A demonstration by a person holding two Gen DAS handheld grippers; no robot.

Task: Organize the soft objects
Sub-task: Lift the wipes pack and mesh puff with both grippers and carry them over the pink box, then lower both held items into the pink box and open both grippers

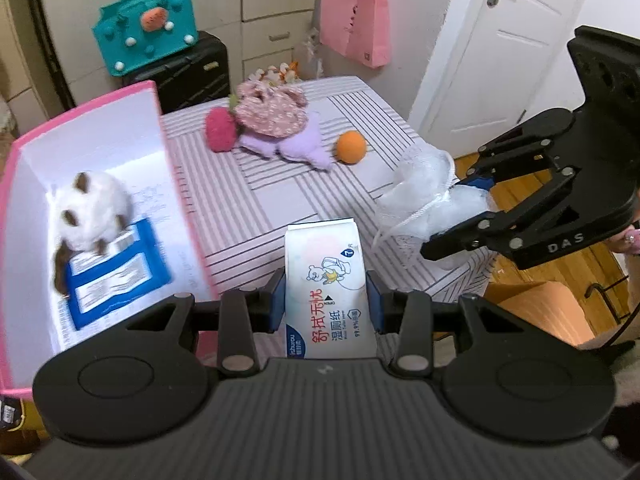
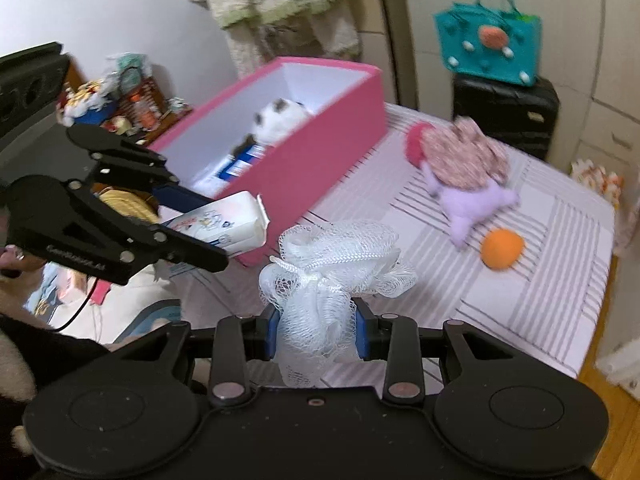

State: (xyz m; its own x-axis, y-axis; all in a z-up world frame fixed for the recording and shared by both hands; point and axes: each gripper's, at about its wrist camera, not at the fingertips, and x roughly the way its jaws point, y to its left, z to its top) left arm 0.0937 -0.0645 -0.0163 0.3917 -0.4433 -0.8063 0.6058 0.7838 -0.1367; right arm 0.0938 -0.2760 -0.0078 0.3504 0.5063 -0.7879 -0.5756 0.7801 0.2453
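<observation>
Both grippers grip loads: the left gripper [image 1: 326, 300] clamps a wet-wipe pack [image 1: 328, 292] beside the pink box's [image 1: 176, 184] near corner; the right gripper [image 2: 315, 330] pinches a white mesh sponge [image 2: 332, 264] over the striped table's [image 1: 280, 200] front edge, with bare cloth before the orange ball [image 2: 502, 248].

The left wrist view looks down along its own claw [image 1: 326, 300] over the striped bench [image 1: 280, 200], close in, with the pink box [image 1: 160, 120] at ten o'clock and the right claw [image 1: 460, 216] at three o'clock. The right wrist view faces across the same bench toward the box [image 2: 320, 160] at eleven o'clock. Both share the orange ball [image 1: 351, 147] [image 2: 502, 248].
</observation>
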